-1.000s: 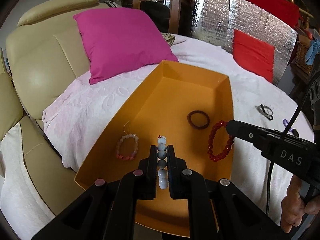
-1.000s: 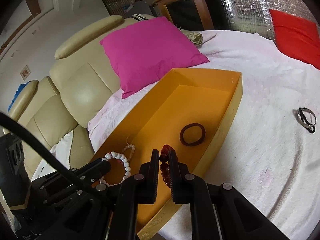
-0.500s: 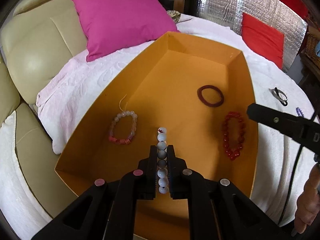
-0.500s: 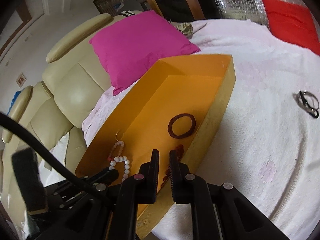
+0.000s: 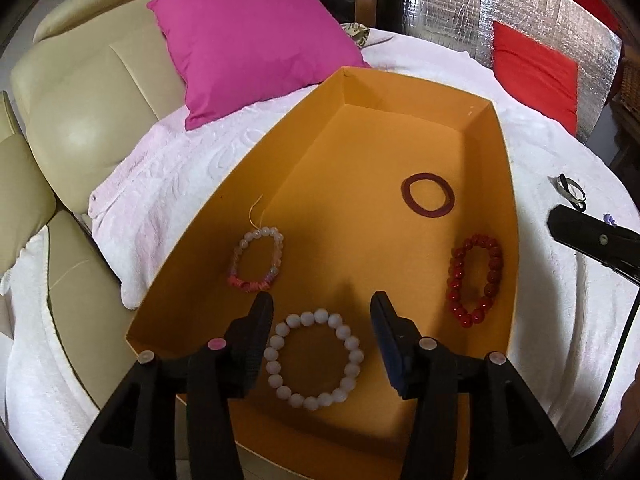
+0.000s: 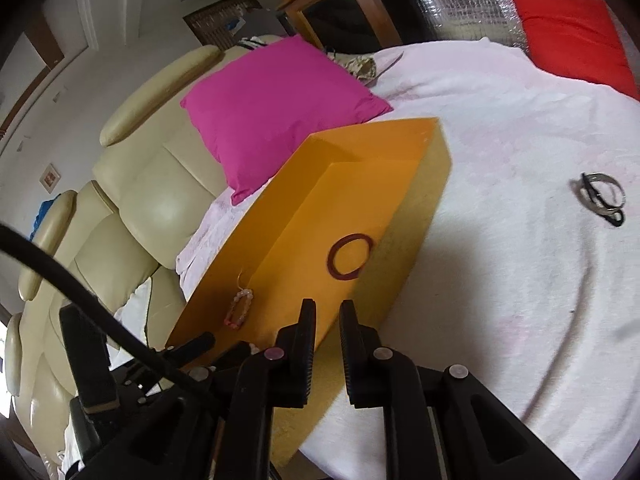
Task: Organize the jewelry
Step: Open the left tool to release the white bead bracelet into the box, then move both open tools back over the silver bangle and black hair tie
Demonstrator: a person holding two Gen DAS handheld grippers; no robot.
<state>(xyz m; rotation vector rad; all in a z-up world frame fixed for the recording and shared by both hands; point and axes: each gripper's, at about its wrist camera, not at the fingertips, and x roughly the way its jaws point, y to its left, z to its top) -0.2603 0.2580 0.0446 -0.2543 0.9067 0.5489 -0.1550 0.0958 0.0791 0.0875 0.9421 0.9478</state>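
I am watching my left tool [image 5: 322, 308] over the near end of the orange box [image 5: 514, 240], and its jaws have just been opening: where they were clamped on the white bead bracelet [image 5: 314, 360] a moment ago, they are now standing well apart with the bracelet lying flat as an open ring on the box floor between and just below them, touching neither pad. That release is telling me this piece is delivered. It is sitting near the pink bead bracelet [image 5: 258, 258], with the red bead bracelet [image 5: 476, 280] over by the right wall and the dark brown bangle [image 5: 428, 198] further in, all four apart from one another. My right tool [image 6: 324, 320] is swinging out past the box wall toward the white blanket [image 6: 500, 280]; its jaws are showing only a narrow gap and are holding nothing. I am judging its next target to be the silver-and-black piece [image 6: 602, 198] lying alone on the blanket, well away from the box, so the sorting is not yet finished.
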